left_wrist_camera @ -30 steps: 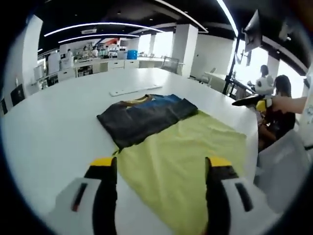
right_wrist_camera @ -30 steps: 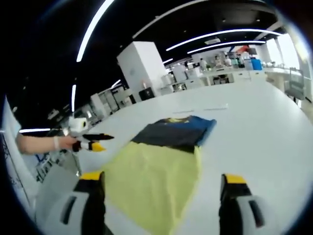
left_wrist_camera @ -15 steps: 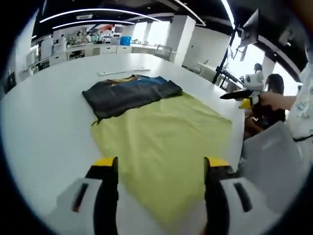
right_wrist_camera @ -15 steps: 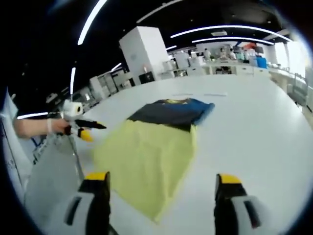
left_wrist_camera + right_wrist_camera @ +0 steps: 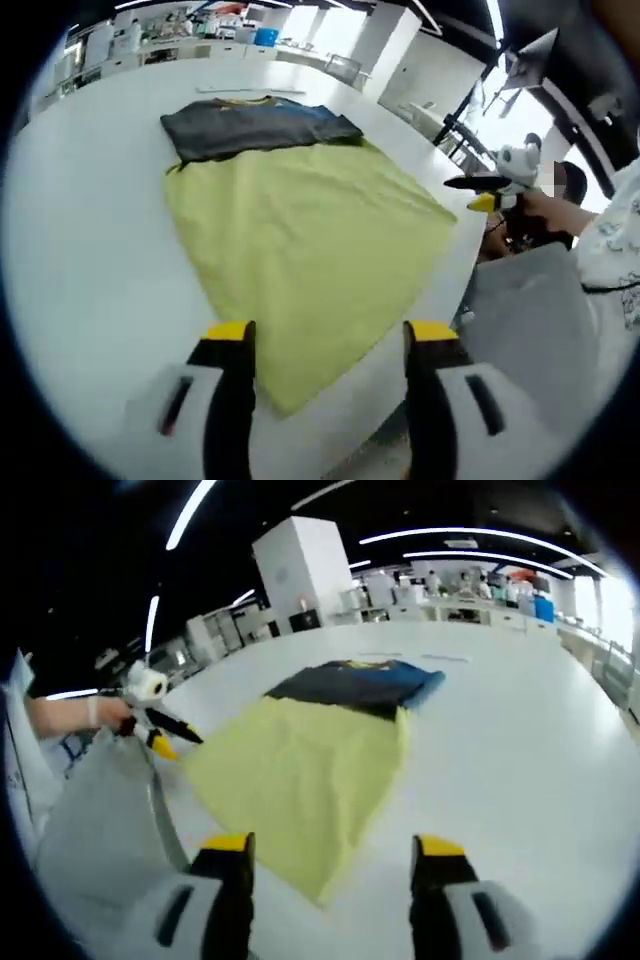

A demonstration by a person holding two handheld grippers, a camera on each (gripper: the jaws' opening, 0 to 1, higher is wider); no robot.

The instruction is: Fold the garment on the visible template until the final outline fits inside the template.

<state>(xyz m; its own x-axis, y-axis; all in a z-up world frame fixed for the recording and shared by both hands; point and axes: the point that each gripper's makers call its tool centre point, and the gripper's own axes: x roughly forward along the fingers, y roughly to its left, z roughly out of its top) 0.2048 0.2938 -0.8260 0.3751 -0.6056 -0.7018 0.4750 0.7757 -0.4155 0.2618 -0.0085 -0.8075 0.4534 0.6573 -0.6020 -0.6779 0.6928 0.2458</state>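
Note:
A yellow cloth sheet [image 5: 310, 230] lies spread flat on the white table [image 5: 90, 250]. A dark grey and blue garment [image 5: 255, 125] with a yellow collar lies folded across the sheet's far end. My left gripper [image 5: 331, 335] is open, its yellow-tipped jaws hanging just above the sheet's near corner. In the right gripper view the same sheet [image 5: 300, 765] and garment [image 5: 355, 685] lie ahead, and my right gripper [image 5: 330, 845] is open over the sheet's near corner. Each gripper also appears in the other's view, held in a hand: the right gripper [image 5: 478, 190] and the left gripper [image 5: 155, 725].
A grey chair back [image 5: 530, 320] stands at the table's near edge, seen too in the right gripper view [image 5: 100, 810]. A thin white strip [image 5: 250, 88] lies beyond the garment. A person [image 5: 570, 185] sits at the right. Counters line the far wall.
Both views have moved in and dipped toward the sheet's near corner, which now sits between the jaws. Each pair of jaws looks slightly narrower. Sheet and garment lie as before.

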